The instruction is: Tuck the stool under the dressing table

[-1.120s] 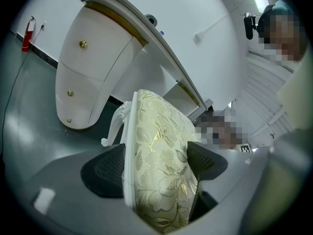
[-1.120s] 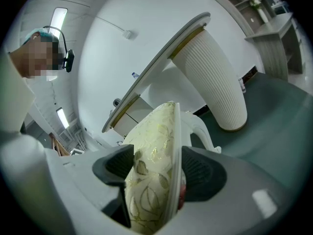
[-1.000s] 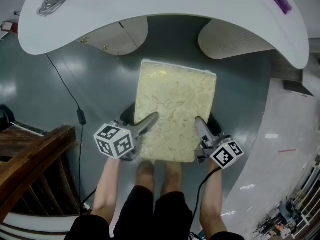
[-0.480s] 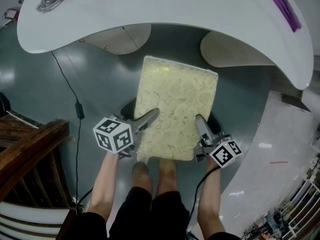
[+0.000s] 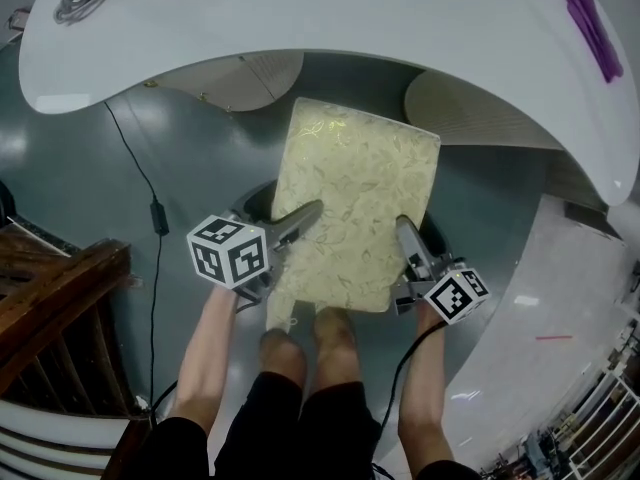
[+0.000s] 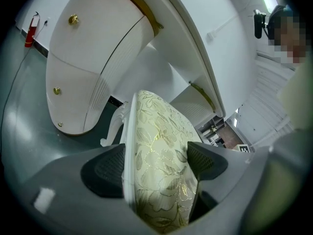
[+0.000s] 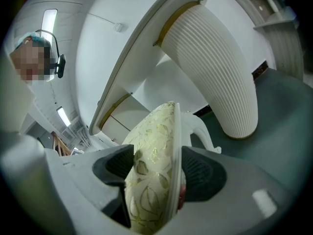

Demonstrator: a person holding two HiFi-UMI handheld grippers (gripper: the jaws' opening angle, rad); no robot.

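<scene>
Stool has slid a bit further in since a second ago, far edge now just under the dressing table rim. Our left gripper and right gripper both clamp its near edge, so we'd push evenly and straight, centred in the table's gap.

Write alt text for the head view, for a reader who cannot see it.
Seen from above, a person has the left gripper and right gripper clamped on the near sides of a stool with a pale gold floral cushion. The stool's far end points into the opening beneath a curved white dressing table, on a grey-green floor.
</scene>
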